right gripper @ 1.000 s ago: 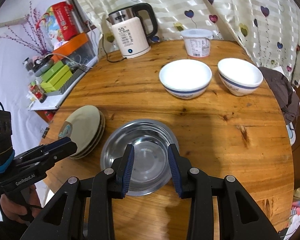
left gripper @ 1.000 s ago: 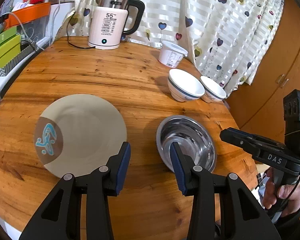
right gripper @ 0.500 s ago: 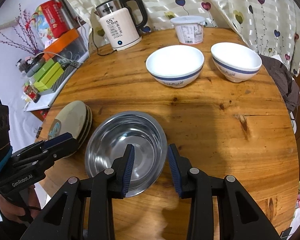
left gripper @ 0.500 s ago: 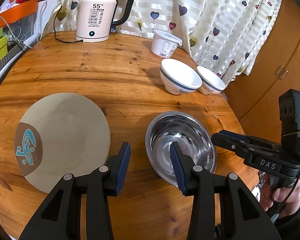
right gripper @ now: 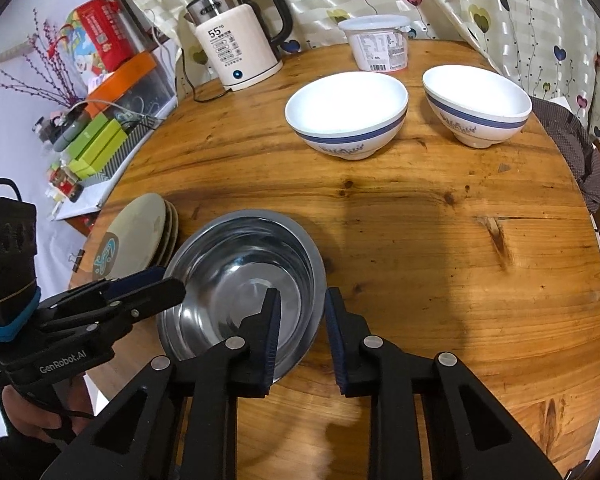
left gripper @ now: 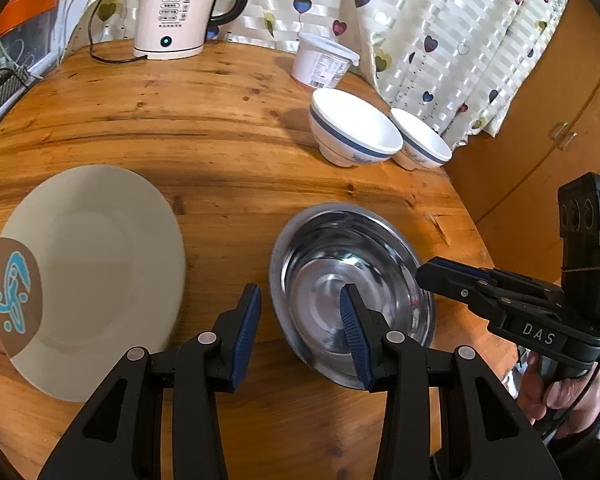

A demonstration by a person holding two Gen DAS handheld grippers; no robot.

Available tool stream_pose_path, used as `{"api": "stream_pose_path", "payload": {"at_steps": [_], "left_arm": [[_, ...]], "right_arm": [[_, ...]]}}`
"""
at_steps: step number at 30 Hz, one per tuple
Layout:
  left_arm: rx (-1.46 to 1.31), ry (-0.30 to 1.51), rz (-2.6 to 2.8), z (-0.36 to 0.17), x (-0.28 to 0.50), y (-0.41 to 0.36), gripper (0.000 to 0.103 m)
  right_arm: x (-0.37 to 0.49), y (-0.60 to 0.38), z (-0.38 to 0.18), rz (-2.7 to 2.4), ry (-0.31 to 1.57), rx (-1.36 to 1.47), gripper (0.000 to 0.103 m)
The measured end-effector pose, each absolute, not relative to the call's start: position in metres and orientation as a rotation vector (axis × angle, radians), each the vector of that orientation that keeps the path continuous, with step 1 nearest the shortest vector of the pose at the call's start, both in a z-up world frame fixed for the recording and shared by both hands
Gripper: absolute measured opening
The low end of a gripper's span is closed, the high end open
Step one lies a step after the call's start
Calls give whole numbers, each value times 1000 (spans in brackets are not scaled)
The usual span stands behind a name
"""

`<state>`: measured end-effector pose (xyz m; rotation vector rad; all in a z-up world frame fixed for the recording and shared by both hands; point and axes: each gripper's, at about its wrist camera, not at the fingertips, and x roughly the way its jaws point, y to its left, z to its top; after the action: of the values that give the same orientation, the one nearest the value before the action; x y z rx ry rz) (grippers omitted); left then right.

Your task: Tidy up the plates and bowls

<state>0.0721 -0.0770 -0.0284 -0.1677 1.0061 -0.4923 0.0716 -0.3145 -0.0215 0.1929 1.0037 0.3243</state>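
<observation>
Judging by the layout, your plates (right gripper: 140,236) are stacked at left of frame, but the steel bowl (right gripper: 244,276) and two white bowls (right gripper: 346,114) stand apart on the counter (right gripper: 440,240). Your right hand-held gripper (right gripper: 300,328) is closing astride the steel bowl's rim; your left hand-held gripper (left gripper: 298,332) straddles the opposite rim, half open, gripping nothing.

Kettle (left gripper: 180,8) top cut off by frame; lower plates (right gripper: 171,228) mostly hidden (count unclear).

A home dining corner: round wooden table (right gripper: 440,240), electric kettle (right gripper: 240,48), heart-print curtain (left gripper: 440,40)
</observation>
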Motion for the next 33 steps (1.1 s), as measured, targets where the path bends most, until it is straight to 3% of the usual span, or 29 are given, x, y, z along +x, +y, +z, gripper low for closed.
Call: {"api": "stream_pose_path", "payload": {"at_steps": [23,28,33], "left_arm": [[-162,973,-481,-10,91,-76,42],[-166,966,-514,2,107,-87,54],[-174,974,-535,9,127,-99,54]], "right_arm": [[81,-346,-5,264,958,251,28],[94,-353,4,255,934,264,32],[112,-361,9,249,921,289,32]]}}
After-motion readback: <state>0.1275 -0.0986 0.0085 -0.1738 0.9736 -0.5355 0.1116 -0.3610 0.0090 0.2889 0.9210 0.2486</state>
